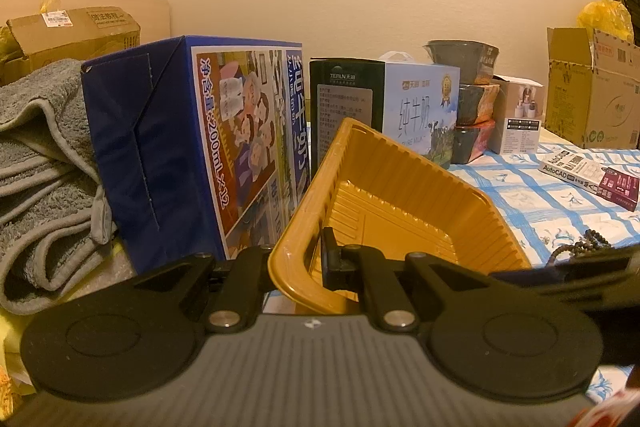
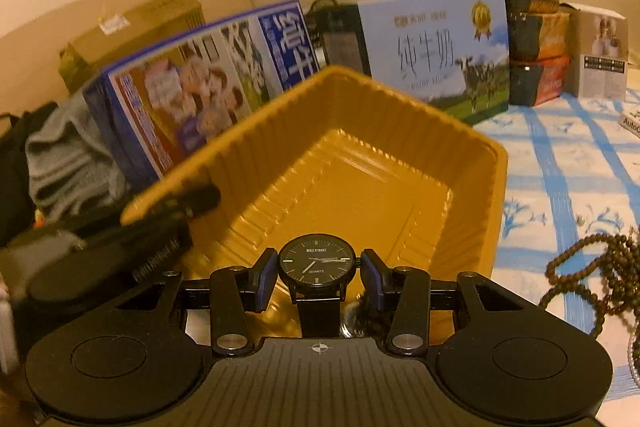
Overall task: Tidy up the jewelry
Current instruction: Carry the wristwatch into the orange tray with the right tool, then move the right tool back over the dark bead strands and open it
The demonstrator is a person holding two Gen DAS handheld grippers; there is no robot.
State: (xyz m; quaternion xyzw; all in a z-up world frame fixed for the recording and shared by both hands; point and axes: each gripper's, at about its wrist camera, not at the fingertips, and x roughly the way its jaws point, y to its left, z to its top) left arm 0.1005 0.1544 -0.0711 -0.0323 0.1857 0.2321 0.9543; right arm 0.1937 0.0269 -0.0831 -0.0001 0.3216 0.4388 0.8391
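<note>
Only the right wrist view showed the watch (image 2: 316,261), black with a dark dial and white hands, face up between the spread fingers of the right gripper (image 2: 318,277) and touching neither pad, its strap running back toward the camera over the near rim of the yellow tray (image 2: 472,211). The left view showed the left gripper (image 1: 298,261) pinching that tilted tray's (image 1: 400,187) rim, beads (image 1: 588,243) lying just right

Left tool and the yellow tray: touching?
Touching. The left wrist view shows the left tool shut on the tray rim, one finger inside the wall, the other outside. The right wrist view shows the same clamp, blurred.
</note>
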